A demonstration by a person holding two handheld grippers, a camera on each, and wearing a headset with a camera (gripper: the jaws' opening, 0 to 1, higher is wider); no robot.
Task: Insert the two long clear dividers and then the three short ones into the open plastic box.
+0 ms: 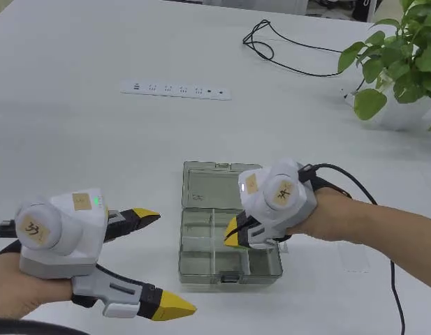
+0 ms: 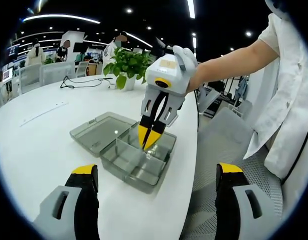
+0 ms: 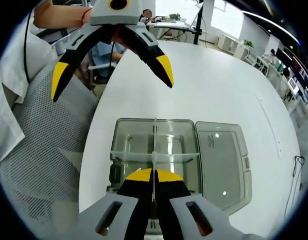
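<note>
Left of the open plastic box [image 1: 195, 269], the left gripper [image 1: 163, 258] hangs with jaws wide. Over the box, the right gripper [image 1: 232, 236] pinches an upright clear divider [image 3: 154, 140], hiding part of the box. Beyond: power strip [image 1: 175, 90], black cable [image 1: 285, 54], potted plant [image 1: 397, 63].

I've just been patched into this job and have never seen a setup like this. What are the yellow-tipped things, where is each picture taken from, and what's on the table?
There is no robot here: a person holds one pair of tongs in each hand. The head view comes from their headset. The two round views come from a camera riding on each pair of tongs. The left tongs are open and hold nothing. The right tongs are shut on a thin clear divider, over the open plastic box on the white table. Farther back are a power strip and a potted plant.
</note>
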